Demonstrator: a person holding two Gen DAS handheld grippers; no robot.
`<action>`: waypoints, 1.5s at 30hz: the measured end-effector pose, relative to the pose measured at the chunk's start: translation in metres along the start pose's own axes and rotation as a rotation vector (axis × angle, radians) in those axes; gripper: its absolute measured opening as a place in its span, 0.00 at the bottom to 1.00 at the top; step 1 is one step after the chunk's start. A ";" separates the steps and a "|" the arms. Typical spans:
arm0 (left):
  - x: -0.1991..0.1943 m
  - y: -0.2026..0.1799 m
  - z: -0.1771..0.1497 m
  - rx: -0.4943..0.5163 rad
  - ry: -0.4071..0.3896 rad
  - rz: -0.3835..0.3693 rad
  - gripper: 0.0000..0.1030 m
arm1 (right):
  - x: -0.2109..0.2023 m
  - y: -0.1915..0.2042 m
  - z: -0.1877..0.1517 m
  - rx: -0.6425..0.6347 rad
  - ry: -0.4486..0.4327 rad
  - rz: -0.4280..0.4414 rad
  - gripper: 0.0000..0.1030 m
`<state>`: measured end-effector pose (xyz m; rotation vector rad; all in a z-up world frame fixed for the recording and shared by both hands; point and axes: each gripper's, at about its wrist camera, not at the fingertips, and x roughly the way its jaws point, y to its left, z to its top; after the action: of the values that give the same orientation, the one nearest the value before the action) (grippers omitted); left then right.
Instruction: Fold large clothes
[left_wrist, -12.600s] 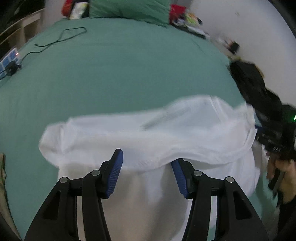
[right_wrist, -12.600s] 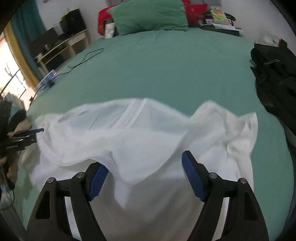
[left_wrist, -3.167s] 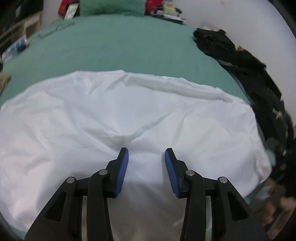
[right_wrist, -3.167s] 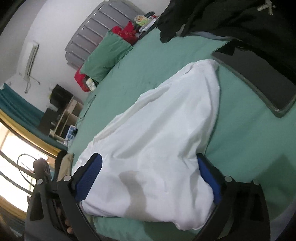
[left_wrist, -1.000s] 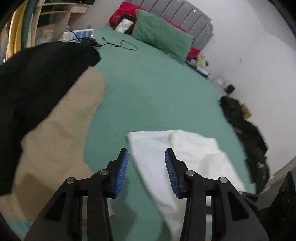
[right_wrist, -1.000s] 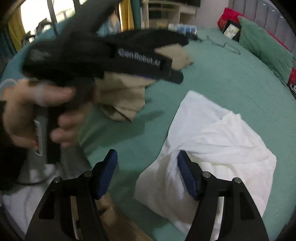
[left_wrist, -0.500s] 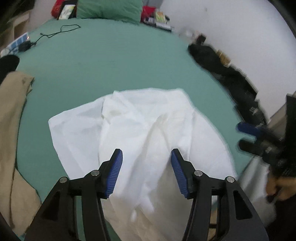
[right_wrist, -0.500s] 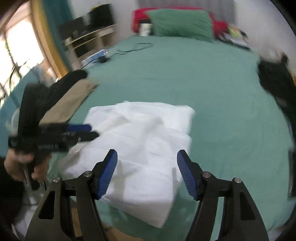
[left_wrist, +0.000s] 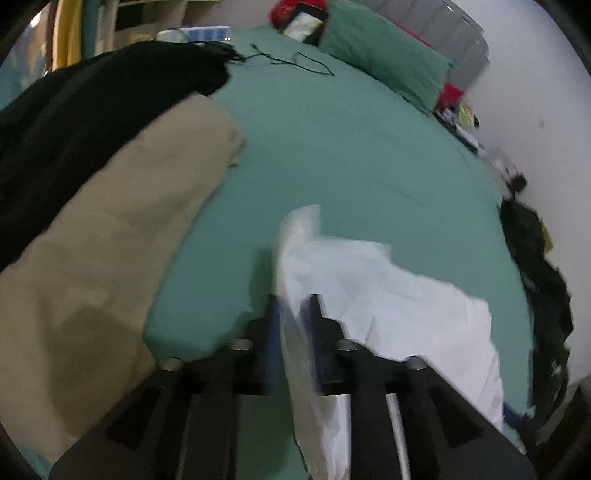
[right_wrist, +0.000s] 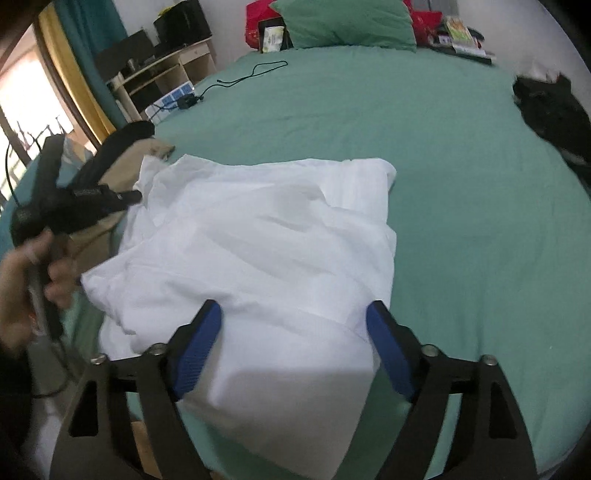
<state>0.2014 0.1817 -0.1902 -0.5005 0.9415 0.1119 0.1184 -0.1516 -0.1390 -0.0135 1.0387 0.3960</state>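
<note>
A large white garment (right_wrist: 266, 236) lies partly folded and rumpled on the green bed sheet (right_wrist: 461, 184). In the left wrist view my left gripper (left_wrist: 293, 302) is shut on an edge of the white garment (left_wrist: 388, 295), which rises between the pads. The left gripper also shows in the right wrist view (right_wrist: 125, 197) at the garment's left edge. My right gripper (right_wrist: 293, 321) is open, its blue pads low over the garment's near edge, holding nothing.
A tan garment (left_wrist: 110, 240) and a black one (left_wrist: 74, 110) lie at the bed's left side. More black clothes (right_wrist: 554, 110) lie at the right. A green pillow (right_wrist: 343, 22), a cable (right_wrist: 243, 77) and a power strip (right_wrist: 170, 99) sit farther back.
My left gripper has shut on the garment's left edge and swung left toward the tan cloth. My right gripper stays open and has come lower and closer over the garment.
</note>
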 end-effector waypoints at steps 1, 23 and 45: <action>-0.006 0.002 0.000 -0.023 -0.028 -0.001 0.48 | 0.005 0.003 0.000 -0.020 0.002 -0.015 0.84; -0.074 -0.038 -0.098 0.246 0.033 -0.126 0.02 | -0.032 -0.062 -0.017 0.180 -0.052 0.060 0.85; -0.061 -0.099 -0.076 0.372 -0.020 -0.238 0.37 | -0.027 -0.041 0.009 0.046 -0.080 -0.074 0.85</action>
<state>0.1393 0.0667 -0.1427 -0.2621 0.8524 -0.2690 0.1275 -0.1961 -0.1189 0.0050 0.9654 0.3035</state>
